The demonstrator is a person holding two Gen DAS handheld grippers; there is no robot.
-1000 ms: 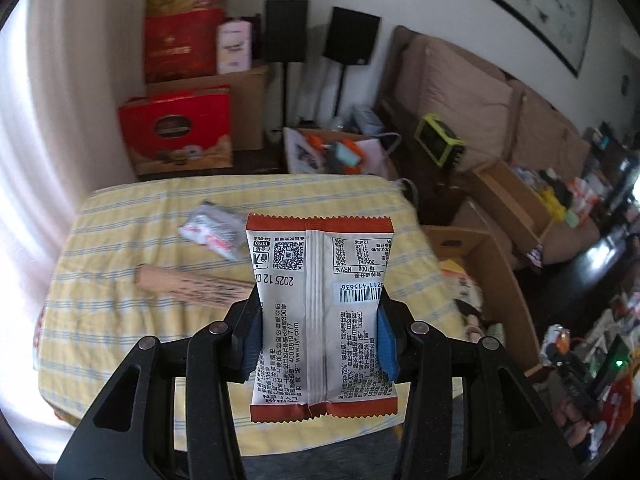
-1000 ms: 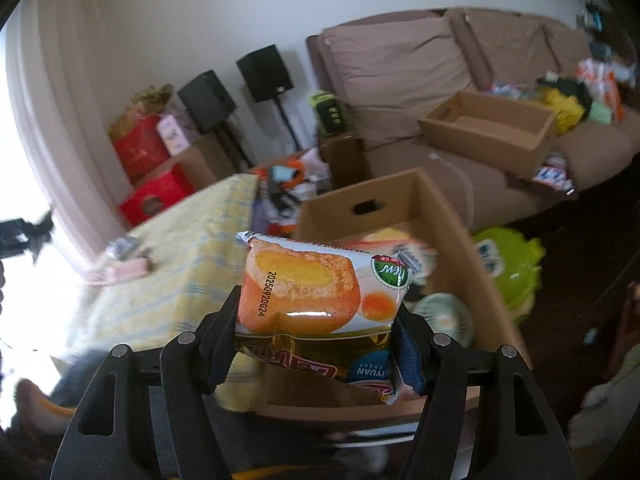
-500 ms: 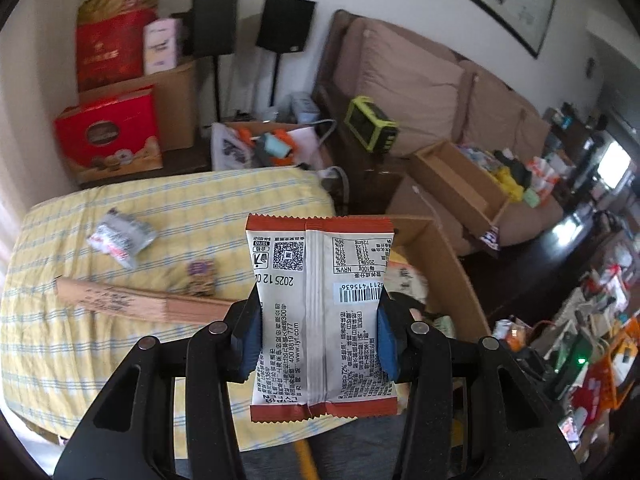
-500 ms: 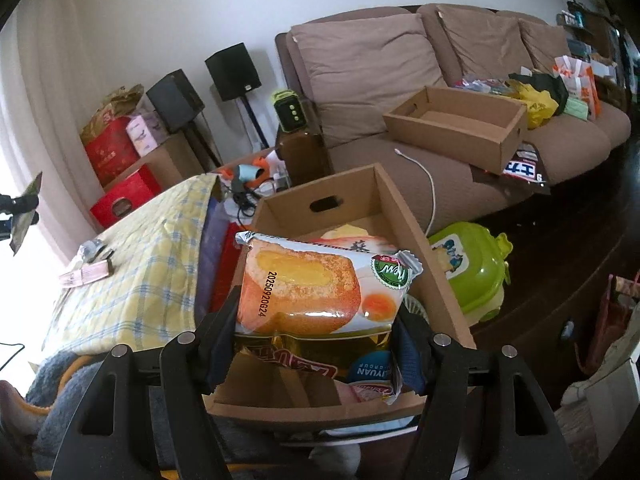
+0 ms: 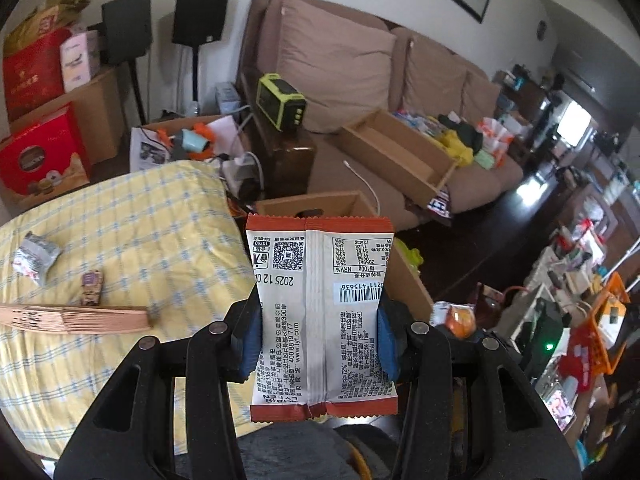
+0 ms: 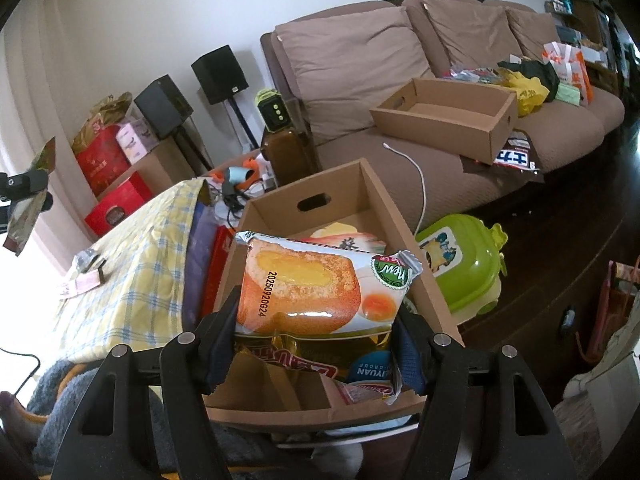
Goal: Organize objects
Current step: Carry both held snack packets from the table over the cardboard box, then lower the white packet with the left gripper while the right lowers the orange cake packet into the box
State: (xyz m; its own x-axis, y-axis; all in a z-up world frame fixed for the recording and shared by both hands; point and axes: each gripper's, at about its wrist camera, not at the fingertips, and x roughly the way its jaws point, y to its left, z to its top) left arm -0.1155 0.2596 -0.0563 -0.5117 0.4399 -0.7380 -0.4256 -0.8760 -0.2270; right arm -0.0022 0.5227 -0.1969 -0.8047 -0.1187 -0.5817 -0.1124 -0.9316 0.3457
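The left gripper [image 5: 318, 344] is clamping its blue pads on a white snack packet with orange-red ends [image 5: 322, 316], holding it upright with the printed back facing the camera; the right gripper [image 6: 314, 344] is pinching a cake packet [image 6: 320, 292] between its jaws, holding it over the near end of an open cardboard box [image 6: 376, 200]; other packets are lying inside that box; just left of the box a table under a yellow checked cloth [image 5: 132, 232] is carrying a folded fan [image 5: 72, 318], a small brown sweet [image 5: 92, 288] and a crumpled silver wrapper [image 5: 34, 256]; farther back a brown sofa [image 6: 360, 60] is bearing a second cardboard box [image 6: 448, 116].
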